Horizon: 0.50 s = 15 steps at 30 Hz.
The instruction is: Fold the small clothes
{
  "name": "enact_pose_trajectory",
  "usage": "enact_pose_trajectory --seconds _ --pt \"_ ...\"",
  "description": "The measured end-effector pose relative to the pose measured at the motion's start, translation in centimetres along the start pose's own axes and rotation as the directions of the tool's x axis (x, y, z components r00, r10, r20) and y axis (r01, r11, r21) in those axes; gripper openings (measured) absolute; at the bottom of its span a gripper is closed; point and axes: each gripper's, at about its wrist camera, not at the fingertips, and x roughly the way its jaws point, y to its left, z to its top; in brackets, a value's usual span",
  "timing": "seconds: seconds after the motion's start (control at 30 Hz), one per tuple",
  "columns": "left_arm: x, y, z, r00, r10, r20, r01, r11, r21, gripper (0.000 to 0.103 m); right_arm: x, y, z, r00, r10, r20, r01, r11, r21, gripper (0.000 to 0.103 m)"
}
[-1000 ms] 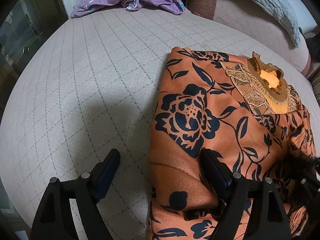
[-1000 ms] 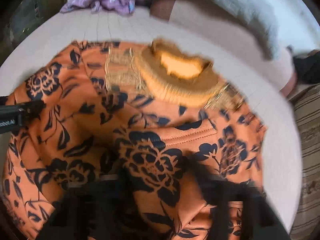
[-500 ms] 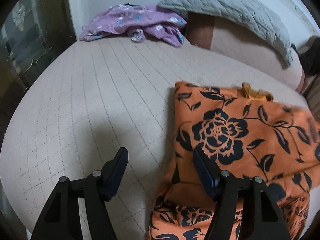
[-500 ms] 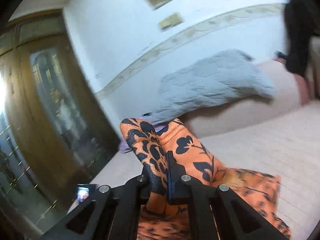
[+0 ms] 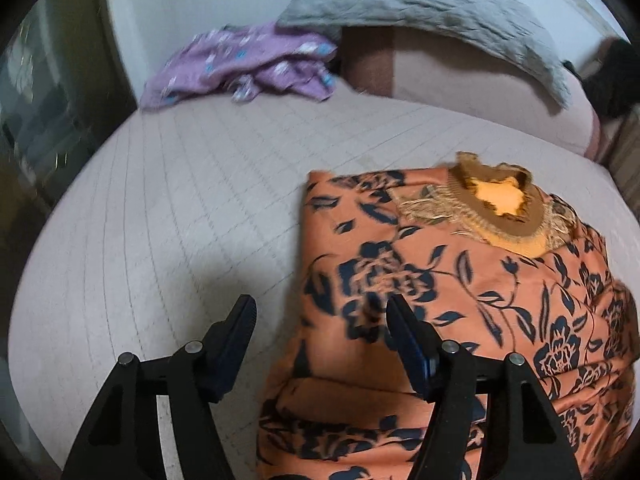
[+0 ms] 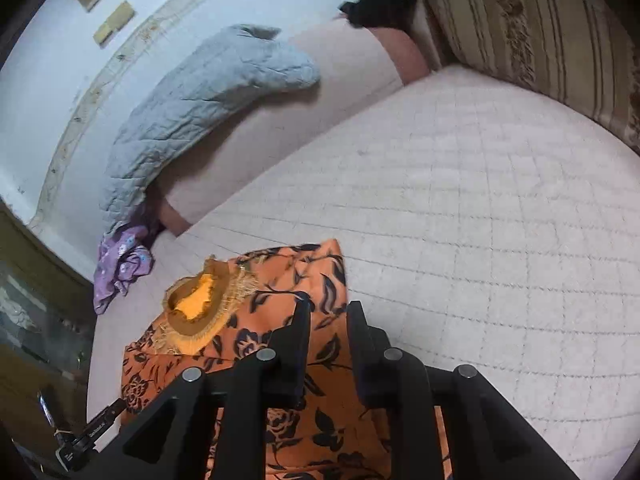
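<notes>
On the bed (image 5: 168, 216) lay the top (image 5: 480, 292), orange with dark navy flowers and leaves, folded into a rough rectangle with its brown fringed neckline (image 5: 500, 200) facing up at the far end. Sleeve parts looked tucked over the body; the near edge was bunched in layers. It sat toward the right of the left wrist view, left edge fairly straight.

Left hand-held gripper (image 5: 320, 316) was spread wide, nothing between the fingers; its right finger (image 5: 408, 344) hung over the top's left edge, the left finger over bare bed. Contact with the cloth could not be told.

Right hand-held gripper (image 6: 328, 312) had jaws a little apart, having just been opening. The top (image 6: 280, 320) showed below the gap, no cloth pinched between the fingers.

Bed cover was pale pinkish-beige, quilted in a square grid. A purple floral garment (image 5: 248, 64) lay crumpled at the far edge. A grey quilted pillow (image 5: 432, 4) leaned on the padded pink headboard (image 5: 472, 80). A striped cushion (image 6: 540, 20) sat at the far right in the right wrist view. White wall (image 6: 60, 60) behind, with a patterned border strip; dark wood-and-glass door (image 5: 36, 92) at left.
</notes>
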Motion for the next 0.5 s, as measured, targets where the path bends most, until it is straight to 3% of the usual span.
enact_pose_trajectory --seconds 0.1,0.2,0.23,0.3,0.4,0.5 --pt "-0.2 -1.5 -0.1 1.0 0.01 0.02 -0.011 0.998 0.068 0.069 1.2 1.6 -0.6 0.997 0.056 -0.056 -0.059 0.996 -0.061 0.021" --pt "1.7 -2.5 -0.7 0.996 0.05 -0.069 -0.041 0.992 0.12 0.069 3.2 2.1 -1.5 0.988 0.054 -0.143 -0.067 0.994 -0.089 0.021" --pt "2.8 -2.7 -1.0 0.991 0.07 -0.114 -0.054 0.989 0.137 0.07 4.6 1.9 -1.9 0.978 0.038 -0.204 -0.056 0.995 -0.083 0.021" --pt "3.2 -2.6 -1.1 0.991 0.076 -0.114 -0.061 0.989 0.135 0.07 6.9 1.0 -2.8 0.958 -0.041 -0.285 0.018 0.996 -0.083 0.02" --pt "2.3 -2.7 -0.7 0.996 0.058 -0.074 -0.047 0.99 0.136 0.07 6.6 1.5 -2.6 0.965 -0.048 -0.259 0.019 0.994 -0.112 0.021" --pt "1.0 -3.0 -0.3 1.0 0.012 -0.025 -0.009 0.992 0.123 0.07 4.9 3.3 -2.5 0.98 0.039 -0.195 -0.07 0.986 -0.153 0.021"
